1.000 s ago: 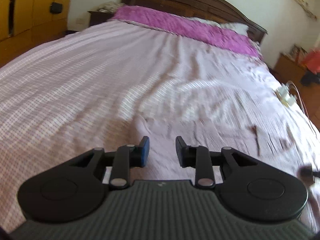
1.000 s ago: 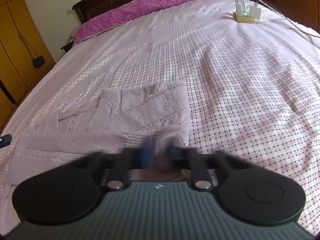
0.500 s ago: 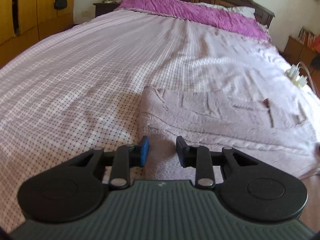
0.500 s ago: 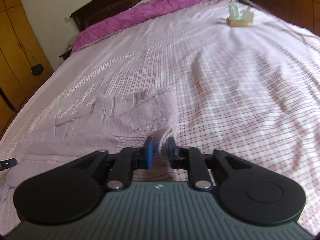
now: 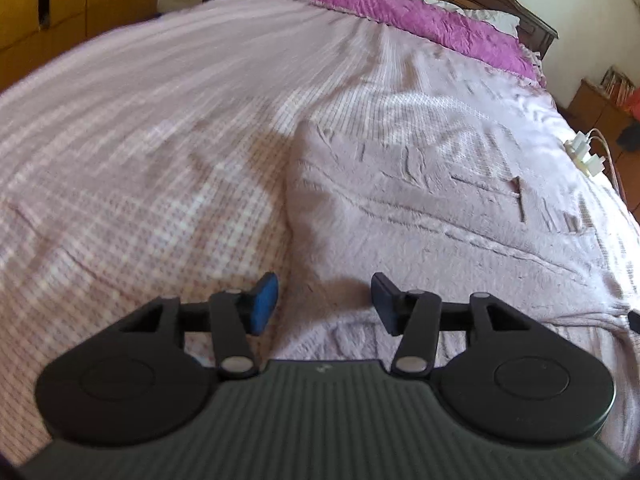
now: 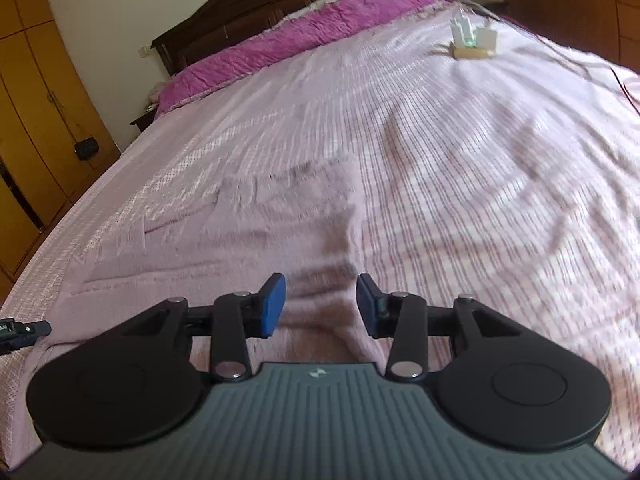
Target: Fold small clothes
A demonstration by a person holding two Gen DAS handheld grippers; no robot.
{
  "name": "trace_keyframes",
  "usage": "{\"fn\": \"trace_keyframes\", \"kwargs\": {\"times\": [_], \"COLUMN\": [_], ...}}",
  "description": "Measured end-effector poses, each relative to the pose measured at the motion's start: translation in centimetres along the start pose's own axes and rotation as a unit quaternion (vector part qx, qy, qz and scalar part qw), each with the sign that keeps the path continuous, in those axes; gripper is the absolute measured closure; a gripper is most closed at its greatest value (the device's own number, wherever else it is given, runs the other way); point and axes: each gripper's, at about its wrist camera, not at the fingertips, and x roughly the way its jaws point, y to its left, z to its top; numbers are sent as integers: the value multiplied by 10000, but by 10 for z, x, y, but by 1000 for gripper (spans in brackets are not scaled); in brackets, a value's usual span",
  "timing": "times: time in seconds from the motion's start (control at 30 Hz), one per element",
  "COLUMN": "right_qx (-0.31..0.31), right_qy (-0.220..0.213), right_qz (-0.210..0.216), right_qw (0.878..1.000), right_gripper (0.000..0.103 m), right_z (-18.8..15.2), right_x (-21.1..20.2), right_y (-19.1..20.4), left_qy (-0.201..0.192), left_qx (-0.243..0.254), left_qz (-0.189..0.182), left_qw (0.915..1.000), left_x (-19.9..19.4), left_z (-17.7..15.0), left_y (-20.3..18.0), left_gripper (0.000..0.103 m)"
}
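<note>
A pale lilac knitted garment [image 5: 420, 216] lies spread flat on the checked bedspread [image 5: 140, 140]. In the left wrist view my left gripper [image 5: 325, 300] hovers over the garment's near left corner; its jaws are opening and the cloth lies under the gap, not pinched. The right wrist view shows the same garment [image 6: 240, 236] stretching to the left. My right gripper [image 6: 321, 304] is over its near right corner, its jaws opening too, with the cloth loose below the blue pads [image 6: 274, 304]. A tip of the left gripper shows at the left edge of that view.
A magenta blanket [image 5: 404, 20] and a dark wooden headboard [image 6: 248, 12] lie at the far end of the bed. A power strip with white chargers [image 6: 474, 42] and cables sits on the bedspread's right side. Wooden wardrobes [image 6: 36, 128] stand to the left.
Both grippers have spread their jaws wider. The right one was pinching the garment's corner and has let it go. Both have shifted along the garment's near edge.
</note>
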Motion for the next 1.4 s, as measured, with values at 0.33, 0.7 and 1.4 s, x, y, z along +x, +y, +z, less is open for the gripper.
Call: {"fn": "trace_keyframes", "kwargs": {"times": [0.33,0.7,1.4], "right_qx": [-138,-737,-674], "right_qy": [145,51,61], "right_qz": [-204,-437,-424], "right_qw": [9996,9963,9968], "right_gripper": [56,56,56], "right_z": [-25,-30,-33], "right_x": [-6,0,4], "right_y": [-5,12,9], "left_qy": [-195,-685,-734], "left_qx": [1300,1881,1602], "left_qz": [758,1184,999], "left_qw": [9884,9726,9793], "left_x": [-18,-8,-5], "left_z": [-28,-40,-41], "left_y": [-25,-42,-35], "left_gripper": [49,50,90]}}
